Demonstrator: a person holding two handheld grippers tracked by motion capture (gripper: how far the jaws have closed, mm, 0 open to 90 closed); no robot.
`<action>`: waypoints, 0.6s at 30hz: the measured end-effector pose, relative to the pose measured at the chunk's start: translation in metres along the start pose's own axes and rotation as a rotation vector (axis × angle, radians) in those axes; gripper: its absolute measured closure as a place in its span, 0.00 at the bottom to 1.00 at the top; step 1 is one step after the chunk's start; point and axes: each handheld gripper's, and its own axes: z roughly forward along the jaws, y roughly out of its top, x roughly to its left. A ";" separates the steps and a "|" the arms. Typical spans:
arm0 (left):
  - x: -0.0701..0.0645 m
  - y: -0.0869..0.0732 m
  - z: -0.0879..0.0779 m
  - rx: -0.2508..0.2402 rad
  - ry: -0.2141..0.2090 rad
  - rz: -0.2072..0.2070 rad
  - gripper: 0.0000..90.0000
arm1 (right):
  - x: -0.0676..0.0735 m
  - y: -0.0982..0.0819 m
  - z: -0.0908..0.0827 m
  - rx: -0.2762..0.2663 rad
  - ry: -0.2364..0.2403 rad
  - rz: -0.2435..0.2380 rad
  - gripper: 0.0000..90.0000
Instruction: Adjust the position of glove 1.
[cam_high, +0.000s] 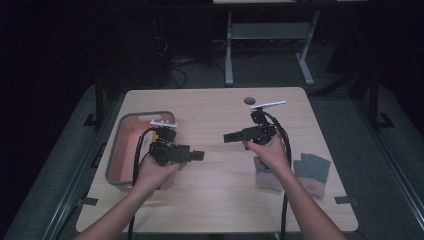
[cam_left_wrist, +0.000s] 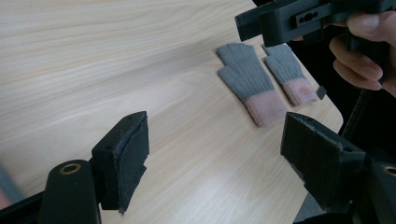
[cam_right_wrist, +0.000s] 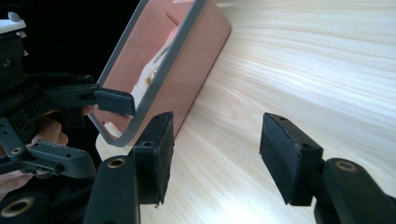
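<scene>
Two tools hang over the table (cam_high: 215, 200) in the high view, each held in one of the person's hands. The left tool (cam_high: 197, 155) sits left of centre, its tip pointing toward the middle of the frame; the right tool (cam_high: 229, 137) sits right of centre, pointing back at it, and the two tips stand apart with bare wood between them. In the left gripper view the left tool's (cam_left_wrist: 212, 154) two black jaws are spread wide with nothing between them. The right tool's (cam_right_wrist: 215, 156) jaws in the right gripper view are likewise spread and hold nothing.

Two grey gloves with pink cuffs lie side by side near the lower right of the table in the high view: one glove (cam_high: 267, 175) partly under the right forearm, the other glove (cam_high: 312, 172) just beside it to the right, well apart from both tools. One pink bin (cam_high: 122, 150) with a grey rim stands at the left edge of the table, behind the left hand (cam_high: 155, 172); something pale lies in it, too unclear to name. One small dark round thing (cam_high: 249, 100) rests near the far edge.
</scene>
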 end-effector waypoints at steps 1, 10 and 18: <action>-0.002 0.000 0.002 0.002 -0.002 0.003 0.26 | -0.001 -0.001 -0.004 0.002 -0.003 0.004 0.48; -0.015 0.003 0.019 0.010 -0.026 0.033 0.25 | -0.015 -0.012 -0.026 -0.022 -0.028 0.014 0.47; -0.028 0.007 0.033 0.021 -0.049 0.057 0.25 | -0.027 -0.022 -0.045 -0.041 -0.058 0.031 0.47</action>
